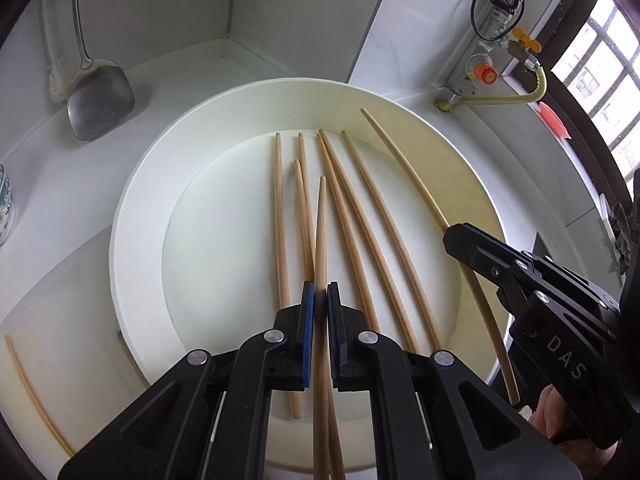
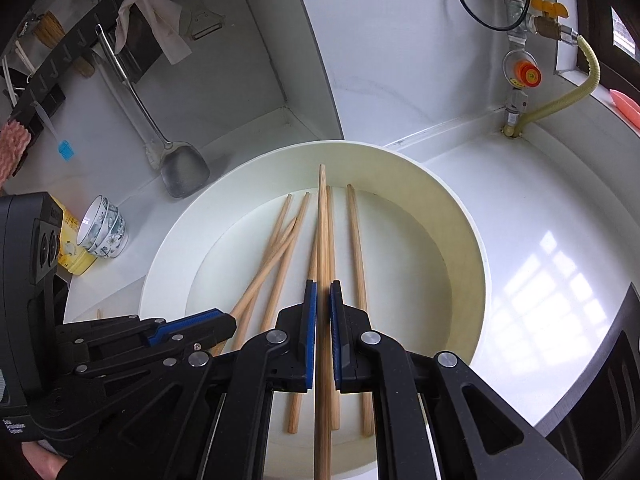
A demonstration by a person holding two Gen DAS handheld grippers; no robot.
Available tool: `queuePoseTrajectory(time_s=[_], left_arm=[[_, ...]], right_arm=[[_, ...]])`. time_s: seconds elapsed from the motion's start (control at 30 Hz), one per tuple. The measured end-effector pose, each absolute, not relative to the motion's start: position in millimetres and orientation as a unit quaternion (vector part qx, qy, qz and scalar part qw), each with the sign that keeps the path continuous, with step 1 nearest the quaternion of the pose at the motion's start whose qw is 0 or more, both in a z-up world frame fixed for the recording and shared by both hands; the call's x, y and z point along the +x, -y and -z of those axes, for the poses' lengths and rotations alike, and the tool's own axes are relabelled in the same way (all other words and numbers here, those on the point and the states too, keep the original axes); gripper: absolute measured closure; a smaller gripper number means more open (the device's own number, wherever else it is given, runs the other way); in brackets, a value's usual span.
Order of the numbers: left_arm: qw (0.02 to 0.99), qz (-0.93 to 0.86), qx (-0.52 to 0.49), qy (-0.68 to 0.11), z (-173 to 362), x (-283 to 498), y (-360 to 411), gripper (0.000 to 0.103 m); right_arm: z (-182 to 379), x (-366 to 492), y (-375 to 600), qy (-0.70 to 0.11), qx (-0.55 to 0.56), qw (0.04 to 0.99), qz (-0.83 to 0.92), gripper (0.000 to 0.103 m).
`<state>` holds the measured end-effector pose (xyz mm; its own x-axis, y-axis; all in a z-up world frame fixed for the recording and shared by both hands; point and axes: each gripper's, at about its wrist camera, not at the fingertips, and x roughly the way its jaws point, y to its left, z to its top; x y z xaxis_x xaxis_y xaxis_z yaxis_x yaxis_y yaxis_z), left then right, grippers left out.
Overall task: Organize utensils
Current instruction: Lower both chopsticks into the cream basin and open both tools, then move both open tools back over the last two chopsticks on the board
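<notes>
I am gripping one chopstick in each gripper, left gripper and right gripper; several are lying unsorted in the white basin

Matt wooden chopsticks lie in a smooth plastic basin beside a dull metal spatula.
</notes>
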<state>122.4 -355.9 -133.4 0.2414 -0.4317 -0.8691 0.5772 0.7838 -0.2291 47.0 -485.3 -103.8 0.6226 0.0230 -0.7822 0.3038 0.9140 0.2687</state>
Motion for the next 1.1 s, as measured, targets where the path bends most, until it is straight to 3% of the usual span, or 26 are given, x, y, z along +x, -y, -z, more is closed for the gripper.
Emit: queuePoseTrajectory(time_s=[0.33,0.4,0.47,0.53,0.6,0.77,0.97,1.1], left_arm=[[0.787,0.293,0.070,-0.539,154.8,148.9,372.8,0.095],[0.788,0.290,0.073,-0.539,153.0,149.6,373.6,0.095],[0.792,0.283,0.075,-0.535,148.8,151.3,371.7,0.094],[0.800,0.274,0.078,-0.529,142.3,153.3,367.4,0.076],[0.813,0.262,0.072,-0.515,133.4,155.5,359.4,0.035],[0.837,0.247,0.071,-0.484,111.5,155.8,342.6,0.029],[0.851,0.228,0.074,-0.468,93.2,151.0,315.5,0.011],[0.855,0.220,0.060,-0.466,81.0,144.9,282.8,0.011]], right_arm=[[119.9,63.5,497.0,-0.438,0.202,0.873,0.078,0.096],[119.2,63.8,498.9,-0.437,0.203,0.873,0.081,0.090],[117.4,62.3,499.9,-0.433,0.201,0.875,0.084,0.075],[115.1,60.5,500.1,-0.431,0.197,0.876,0.088,0.067],[112.6,57.4,500.5,-0.427,0.196,0.878,0.092,0.066],[106.6,50.5,499.2,-0.421,0.199,0.879,0.100,0.062],[92.3,39.3,483.8,-0.409,0.191,0.885,0.110,0.054],[80.4,31.0,465.5,-0.407,0.183,0.888,0.107,0.054]])
